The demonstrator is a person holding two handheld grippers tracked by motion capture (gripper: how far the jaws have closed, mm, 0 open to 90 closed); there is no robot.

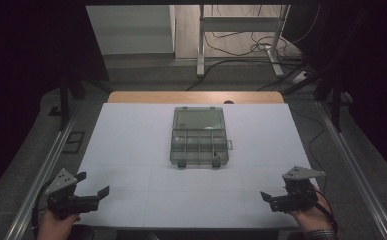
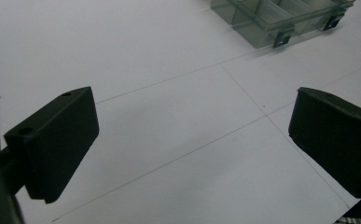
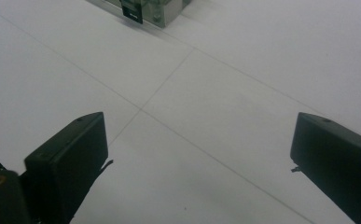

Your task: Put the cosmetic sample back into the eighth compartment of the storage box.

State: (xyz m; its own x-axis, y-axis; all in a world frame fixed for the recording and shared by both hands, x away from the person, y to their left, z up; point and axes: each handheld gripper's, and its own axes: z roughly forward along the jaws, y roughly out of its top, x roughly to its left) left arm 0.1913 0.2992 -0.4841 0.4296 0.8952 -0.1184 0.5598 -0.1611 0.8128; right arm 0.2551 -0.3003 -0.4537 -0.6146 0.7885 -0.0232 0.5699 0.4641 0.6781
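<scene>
Two hand-held grippers wait at the near edge of a white table (image 1: 131, 150); each is gripped by a person's hand rising from the bottom of the high view. The left gripper (image 1: 93, 186) sits at the near left corner, its two black jaws spread wide and released, nothing between them; its own view shows bare white surface crossed by thin pencil-like lines between the jaws. The right gripper (image 1: 268, 199) sits at the near right corner, jaws likewise wide apart and holding nothing. Well apart from both, near the table's middle and slightly toward the far side, lies a clear grey compartment box (image 1: 199, 136); its lid stands open toward the far edge, its divided tray faces the person, and two dark latches hang at its near rim.
</scene>
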